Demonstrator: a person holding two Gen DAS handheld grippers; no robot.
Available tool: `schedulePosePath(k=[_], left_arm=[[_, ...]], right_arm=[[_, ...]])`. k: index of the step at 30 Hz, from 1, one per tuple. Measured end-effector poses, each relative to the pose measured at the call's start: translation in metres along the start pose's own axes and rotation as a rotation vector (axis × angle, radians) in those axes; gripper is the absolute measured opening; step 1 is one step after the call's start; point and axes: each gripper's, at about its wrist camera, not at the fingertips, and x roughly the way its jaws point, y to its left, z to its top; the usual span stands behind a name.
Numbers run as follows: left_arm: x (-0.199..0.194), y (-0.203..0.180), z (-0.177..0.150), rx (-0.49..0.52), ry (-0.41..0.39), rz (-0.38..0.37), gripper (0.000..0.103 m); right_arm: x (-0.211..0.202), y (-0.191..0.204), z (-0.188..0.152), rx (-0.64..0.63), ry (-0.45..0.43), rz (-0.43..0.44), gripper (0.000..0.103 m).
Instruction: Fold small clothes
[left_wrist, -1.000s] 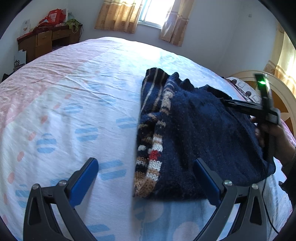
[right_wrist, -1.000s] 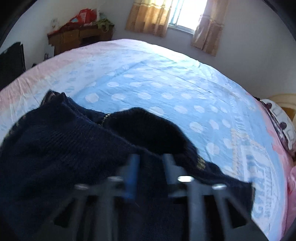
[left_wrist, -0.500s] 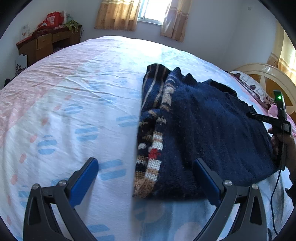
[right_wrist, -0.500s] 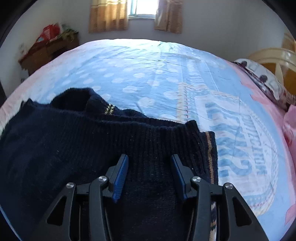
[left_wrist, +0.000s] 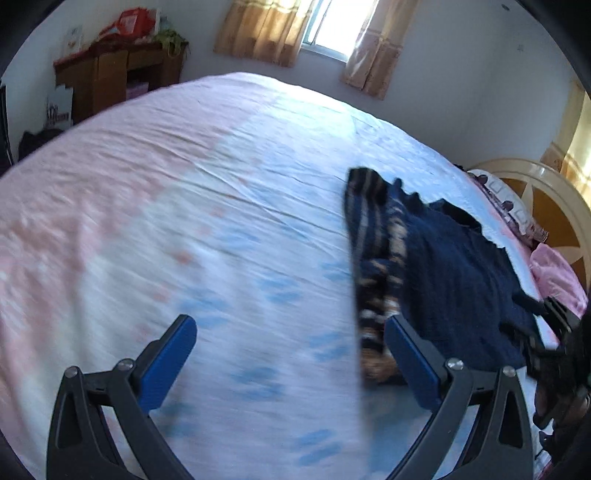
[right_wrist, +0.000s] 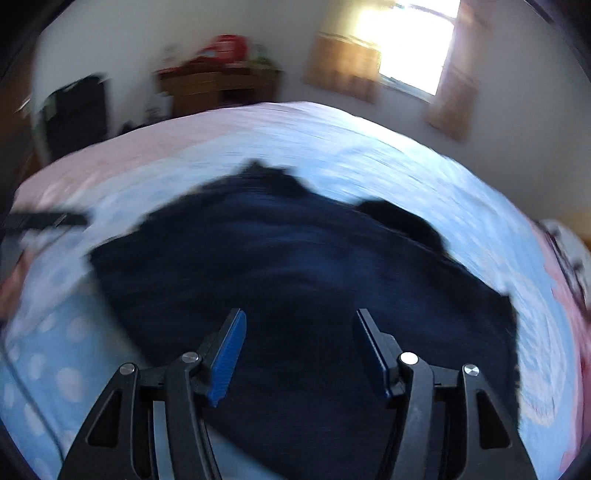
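A dark navy knitted sweater (left_wrist: 458, 280) with a striped brown and cream edge lies folded on the bed. In the left wrist view it is at the right. My left gripper (left_wrist: 291, 336) is open and empty over bare sheet to the sweater's left, its right finger beside the striped edge. In the right wrist view the sweater (right_wrist: 303, 266) fills the middle, blurred. My right gripper (right_wrist: 299, 332) is open above its near part and holds nothing. The right gripper also shows at the far right of the left wrist view (left_wrist: 554, 332).
The bed sheet (left_wrist: 184, 221) is pink and pale blue with spots. A wooden desk (left_wrist: 110, 81) stands at the back left. A window with curtains (left_wrist: 325, 29) is behind. A cream headboard (left_wrist: 546, 206) and pink pillow (left_wrist: 557, 273) are at the right.
My right gripper has opened, let go of the sweater and pulled back. My left gripper has swung left, so the sweater now sits further right. Both views are blurred by motion.
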Motion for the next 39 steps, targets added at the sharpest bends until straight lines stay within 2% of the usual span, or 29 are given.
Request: schedulePosePath(k=[3,6,10,13,17,19,20,21,27,32,36,39], left_arm=[[-0.008,0.024,0.010,-0.010,-0.022,0.001,0.103],[-0.009,0.041,0.020,-0.019,-0.019,-0.043,0.103],[0.000,0.050,0.028,-0.022,0.016,-0.107,0.103],[0.010,0.047,0.032,-0.013,0.052,-0.169,0.103],[0.023,0.034,0.044,0.003,0.091,-0.223,0.103],[0.030,0.027,0.055,0.008,0.105,-0.258,0.103],[0.035,0.022,0.060,0.010,0.113,-0.280,0.103],[0.041,0.017,0.066,0.013,0.125,-0.309,0.103],[0.089,-0.023,0.090,0.054,0.216,-0.422,0.103],[0.124,-0.055,0.102,0.086,0.232,-0.414,0.103],[0.137,-0.069,0.108,0.099,0.225,-0.422,0.103],[0.146,-0.076,0.110,0.122,0.222,-0.397,0.103]], right_arm=[[-0.003,0.057,0.003,-0.135,-0.026,0.040,0.061],[0.001,0.104,0.004,-0.253,-0.037,0.038,0.061],[0.015,0.143,0.010,-0.286,-0.025,0.080,0.061],[0.028,0.159,0.017,-0.295,-0.013,0.079,0.061],[0.049,0.167,0.028,-0.314,-0.008,-0.005,0.060],[0.055,0.161,0.031,-0.271,0.007,0.011,0.046],[0.056,0.159,0.032,-0.258,0.007,0.023,0.028],[0.056,0.159,0.033,-0.257,0.008,0.022,0.022],[0.062,0.156,0.027,-0.224,0.017,0.027,0.019],[0.064,0.155,0.025,-0.213,0.009,0.027,0.019],[0.064,0.153,0.023,-0.205,0.007,0.037,0.019],[0.065,0.154,0.023,-0.209,0.005,0.035,0.019]])
